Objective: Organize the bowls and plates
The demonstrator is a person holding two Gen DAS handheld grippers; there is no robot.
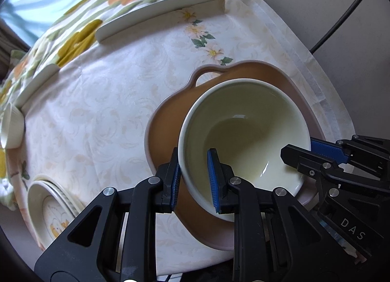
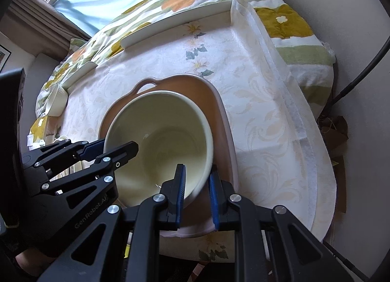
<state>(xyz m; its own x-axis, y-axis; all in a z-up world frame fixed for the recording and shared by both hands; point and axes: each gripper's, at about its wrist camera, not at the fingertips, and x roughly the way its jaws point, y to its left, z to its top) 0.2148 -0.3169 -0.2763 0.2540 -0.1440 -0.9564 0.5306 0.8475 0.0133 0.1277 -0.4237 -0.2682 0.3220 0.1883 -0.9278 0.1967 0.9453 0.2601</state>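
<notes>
Here the empty cream bowl (image 1: pixel 243 133) sits in the tan tray (image 1: pixel 170 121).

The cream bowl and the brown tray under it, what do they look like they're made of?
The cream bowl, pinched at its rim by the left gripper and the right gripper, looks like glazed ceramic: it has a glossy inside with bright highlights and a thick rounded rim. The brown tray looks matte, probably plastic or melamine: it has a dull even surface, a thin paler edge and a moulded cut-out handle. Neither is certain.
</notes>
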